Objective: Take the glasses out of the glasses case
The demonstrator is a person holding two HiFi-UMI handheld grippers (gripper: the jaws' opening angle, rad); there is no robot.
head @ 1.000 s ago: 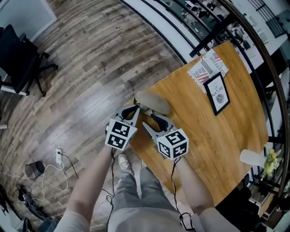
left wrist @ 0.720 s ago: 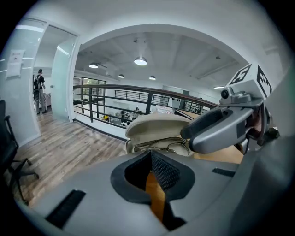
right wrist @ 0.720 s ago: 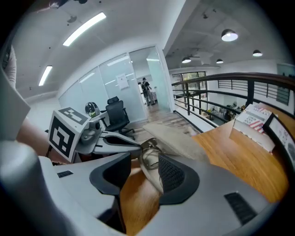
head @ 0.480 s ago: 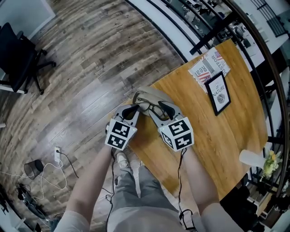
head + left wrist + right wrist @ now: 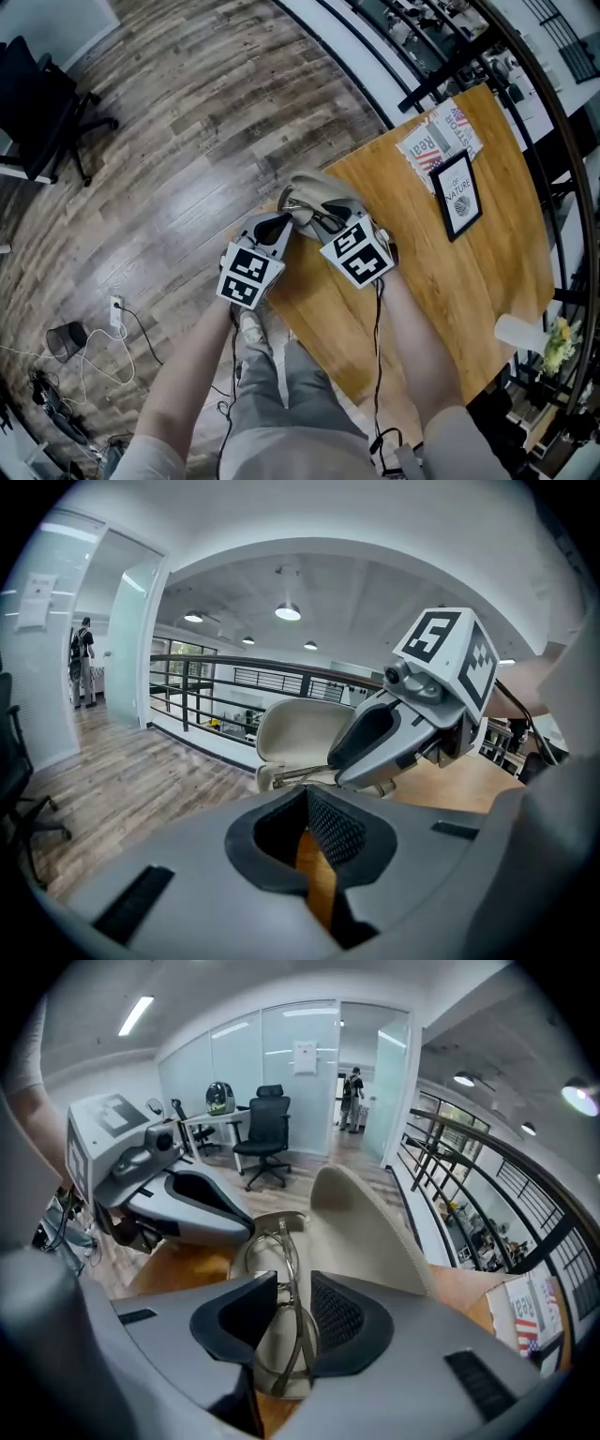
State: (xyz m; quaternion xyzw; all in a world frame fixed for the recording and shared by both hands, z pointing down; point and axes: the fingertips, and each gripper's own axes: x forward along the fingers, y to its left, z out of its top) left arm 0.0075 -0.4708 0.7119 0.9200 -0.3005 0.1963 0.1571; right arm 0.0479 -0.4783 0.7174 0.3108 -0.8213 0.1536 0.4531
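Note:
A beige glasses case point(image 5: 328, 190) lies open at the corner of the wooden table point(image 5: 450, 272), lid raised. Thin metal-framed glasses point(image 5: 314, 217) rest in its tray. My right gripper point(image 5: 317, 223) points steeply down into the case. In the right gripper view its jaws point(image 5: 292, 1283) are closing around the glasses point(image 5: 281, 1241); a sliver of gap still shows beside the left pad. My left gripper point(image 5: 281, 225) sits at the case's near-left end. In the left gripper view its pads point(image 5: 306, 794) meet at the tips with nothing between them, just short of the case point(image 5: 300, 728).
A black-framed picture point(image 5: 459, 192) and a magazine point(image 5: 441, 136) lie at the table's far end. A white cup point(image 5: 520, 330) stands by the right edge. The case sits right at the table's corner, above the wood floor. A black office chair point(image 5: 37, 103) stands far left.
The case was shut a second ago; its lid now stands up and the glasses show. My right gripper has rolled and moved in over the tray onto the glasses. The left gripper stayed put.

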